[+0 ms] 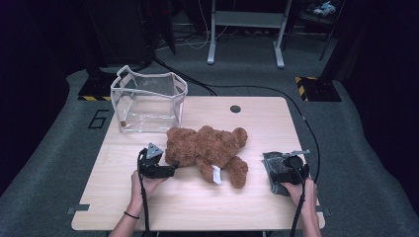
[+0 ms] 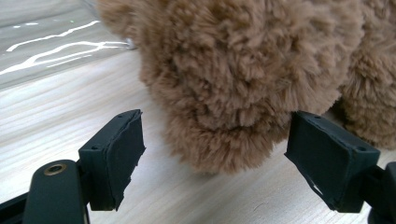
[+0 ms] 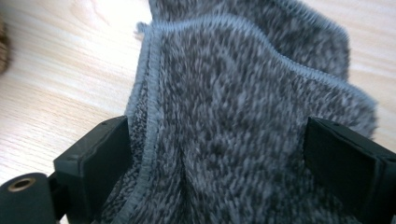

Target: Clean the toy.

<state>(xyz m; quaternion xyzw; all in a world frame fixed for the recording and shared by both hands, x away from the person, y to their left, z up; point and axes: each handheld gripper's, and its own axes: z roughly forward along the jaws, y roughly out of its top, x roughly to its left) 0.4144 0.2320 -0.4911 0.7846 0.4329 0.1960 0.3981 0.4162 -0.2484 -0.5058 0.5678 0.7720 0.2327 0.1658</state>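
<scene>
Teddy bear (image 1: 207, 150) lying mid-frame on wooden surface (image 1: 148, 207), just below clear plastic bag (image 1: 148, 101). Left tool (image 2: 212, 154) spread wide around a furry limb, pads clear of it. Right tool (image 3: 215, 163) at lower right, spread wide over grey cloth (image 3: 243, 107), which lies between the pads.

Both hand-held grippers, left (image 1: 170, 170) and right (image 1: 277, 176), gape wide, held low.

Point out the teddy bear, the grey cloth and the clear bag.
teddy bear (image 1: 202, 145): high view, on its brown belly.
grey cloth (image 3: 224, 107): right gripper view, on the fuzzy middle of the fabric.
clear bag (image 1: 148, 116): high view, on its see-through front wall.
</scene>
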